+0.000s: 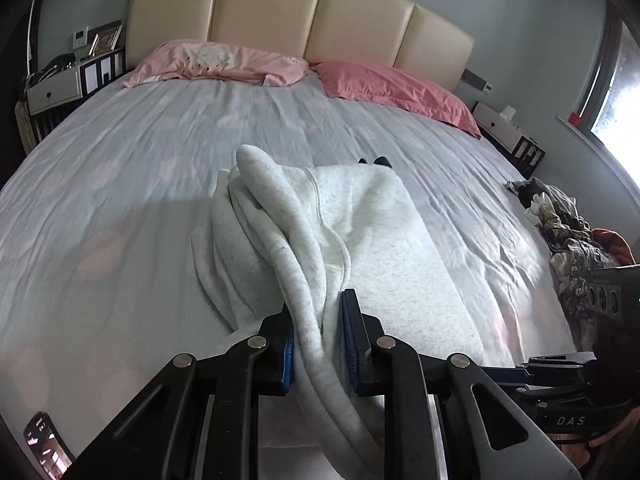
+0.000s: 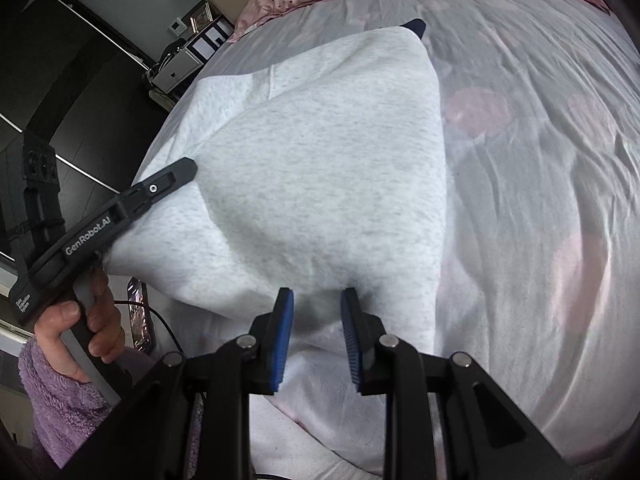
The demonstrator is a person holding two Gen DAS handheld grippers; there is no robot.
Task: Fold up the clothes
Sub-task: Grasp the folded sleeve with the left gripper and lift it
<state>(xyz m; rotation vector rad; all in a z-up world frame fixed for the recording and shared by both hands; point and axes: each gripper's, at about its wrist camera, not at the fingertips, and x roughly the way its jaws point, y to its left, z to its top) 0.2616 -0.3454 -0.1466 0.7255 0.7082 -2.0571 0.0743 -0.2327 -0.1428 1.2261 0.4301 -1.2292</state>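
**Grey sweatshirt pinched at the bed's near edge**

Blue-padded fingers of the left gripper (image 1: 318,334) pinch a thick rolled edge of the light grey sweatshirt (image 1: 360,216), the fabric bunched between the pads and trailing down below them. Beyond the grip, the garment runs away across the bed (image 1: 120,160), one side gathered into stacked folds, the other lying flatter on the pale sheet printed with faint pink spots.

From the right wrist view, the right gripper (image 2: 317,322) hovers just above the sweatshirt (image 2: 320,160) with its jaws parted and no cloth between the pads. At the left of that view, the left gripper (image 2: 176,176) clamps the cloth's edge, lifting it into a ridge, and a hand (image 2: 80,328) in a purple fleece sleeve holds its handle.

Two pink pillows (image 1: 240,64) lie against the cream headboard (image 1: 300,16). A heap of patterned clothes (image 1: 568,232) sits at the bed's right edge.
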